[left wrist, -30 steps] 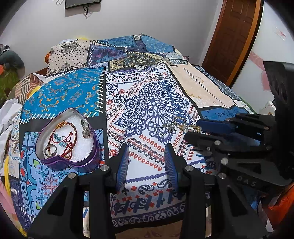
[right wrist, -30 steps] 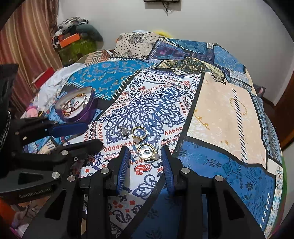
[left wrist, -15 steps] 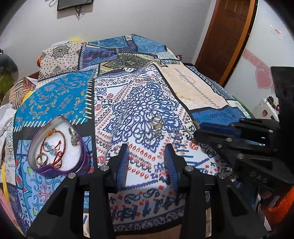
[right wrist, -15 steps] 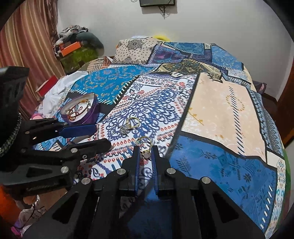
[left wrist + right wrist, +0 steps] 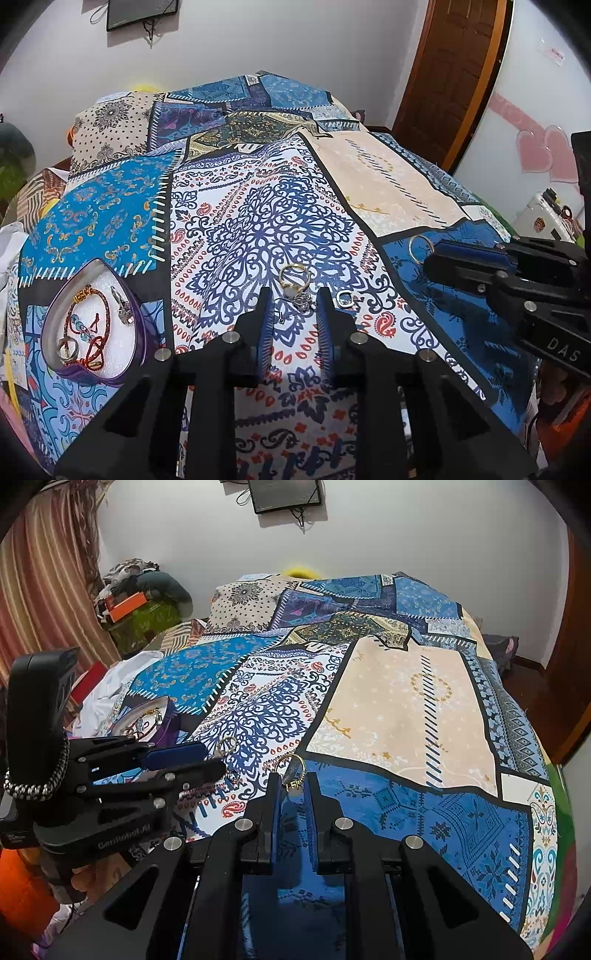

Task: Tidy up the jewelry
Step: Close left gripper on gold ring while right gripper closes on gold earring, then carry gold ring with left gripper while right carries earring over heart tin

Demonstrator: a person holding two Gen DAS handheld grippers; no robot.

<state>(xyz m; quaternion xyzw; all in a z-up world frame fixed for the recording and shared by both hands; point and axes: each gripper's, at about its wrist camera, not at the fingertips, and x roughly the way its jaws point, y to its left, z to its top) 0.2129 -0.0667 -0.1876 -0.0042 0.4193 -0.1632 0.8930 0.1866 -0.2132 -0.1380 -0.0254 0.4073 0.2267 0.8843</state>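
My right gripper (image 5: 291,781) is shut on a gold ring (image 5: 294,767) and holds it above the patterned bedspread; the ring also shows in the left wrist view (image 5: 418,248) at the right gripper's tip. My left gripper (image 5: 294,302) is open, its fingers on either side of a small silver piece (image 5: 302,300) lying on the bedspread. A gold ring (image 5: 293,277) lies just beyond it and a small silver square ring (image 5: 344,298) to its right. A purple heart-shaped box (image 5: 136,332) at the left holds a red bracelet (image 5: 88,325) and other pieces.
The bedspread (image 5: 266,206) covers the whole bed. A pile of clothes and an orange box (image 5: 129,602) sit at the far left by a striped curtain. A wooden door (image 5: 454,74) stands at the right. A screen (image 5: 284,494) hangs on the wall.
My right gripper closed on the gold ring and lifted it off the bedspread. My left gripper moved forward over the loose pieces in the middle.
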